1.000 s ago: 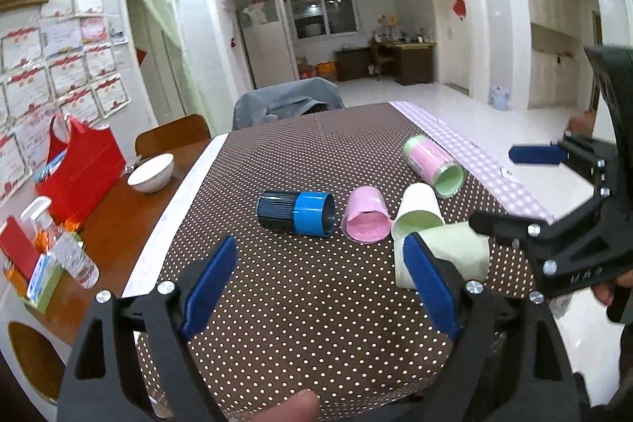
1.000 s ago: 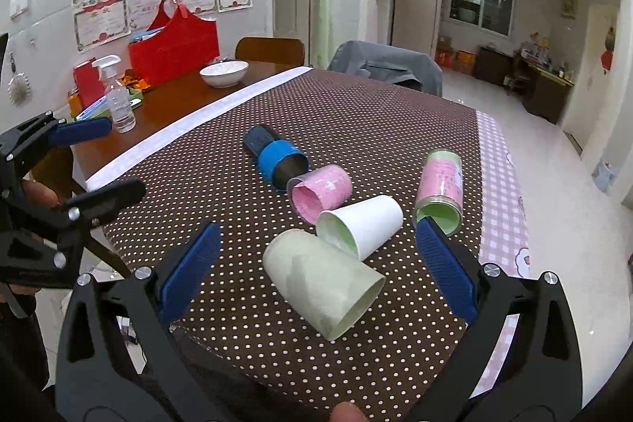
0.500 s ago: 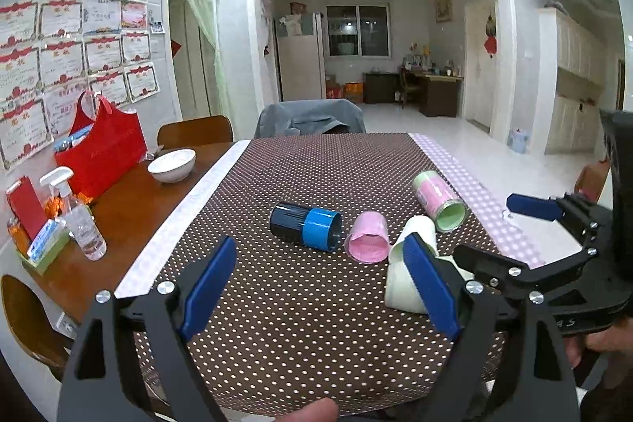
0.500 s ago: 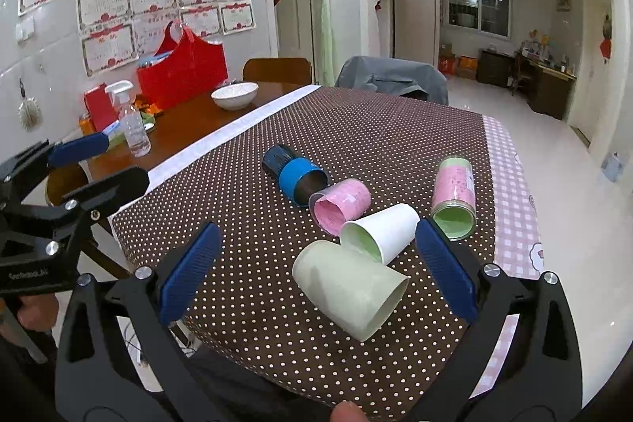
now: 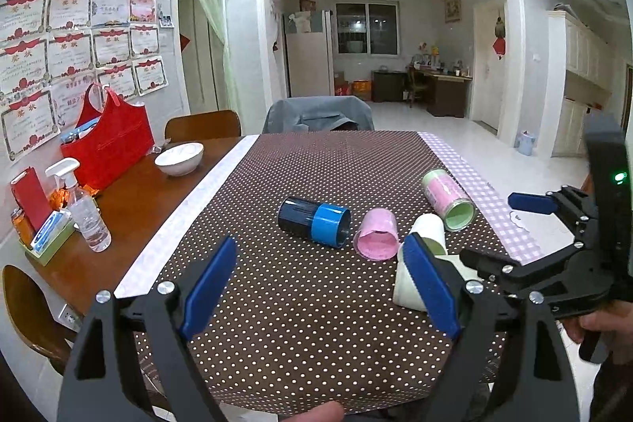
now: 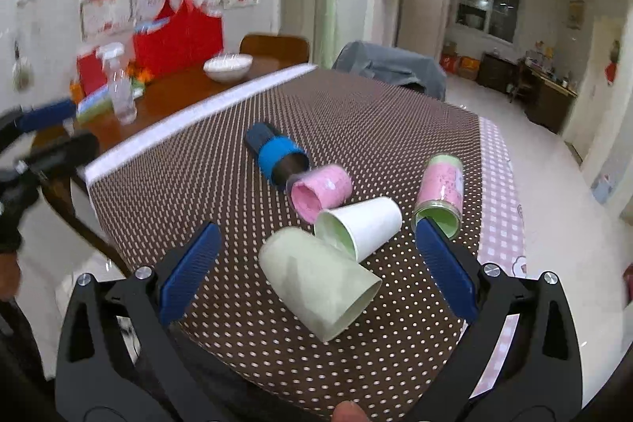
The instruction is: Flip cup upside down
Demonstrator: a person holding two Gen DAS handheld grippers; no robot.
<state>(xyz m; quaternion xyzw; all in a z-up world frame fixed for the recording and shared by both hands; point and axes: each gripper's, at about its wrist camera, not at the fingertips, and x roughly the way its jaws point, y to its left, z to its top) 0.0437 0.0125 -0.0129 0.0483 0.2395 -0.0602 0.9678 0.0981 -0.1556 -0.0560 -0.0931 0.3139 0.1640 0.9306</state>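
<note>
Several cups lie on their sides on the dotted brown tablecloth [image 5: 300, 303]. A pale green cup [image 6: 316, 283] lies nearest, between the open fingers of my right gripper [image 6: 316, 275], not touched. Behind it lie a white cup [image 6: 364, 224], a pink cup [image 6: 322, 186], a black and blue cup [image 6: 277, 155] and a pink and green cup [image 6: 441, 184]. My left gripper [image 5: 320, 291] is open and empty above the near tablecloth, left of the pale green cup [image 5: 407, 287]. The black and blue cup [image 5: 314, 220] and pink cup [image 5: 378, 234] lie beyond it.
On the bare wood at the left stand a white bowl [image 5: 180, 158], a red bag [image 5: 107, 141], a spray bottle [image 5: 85, 210] and a small box tray [image 5: 47, 238]. Chairs [image 5: 318, 115] stand at the far end. The table edge is close below both grippers.
Both grippers have pulled back and risen a little, so the cups look farther off. The right wrist view is now blurred and tilted. The cups have not moved.
</note>
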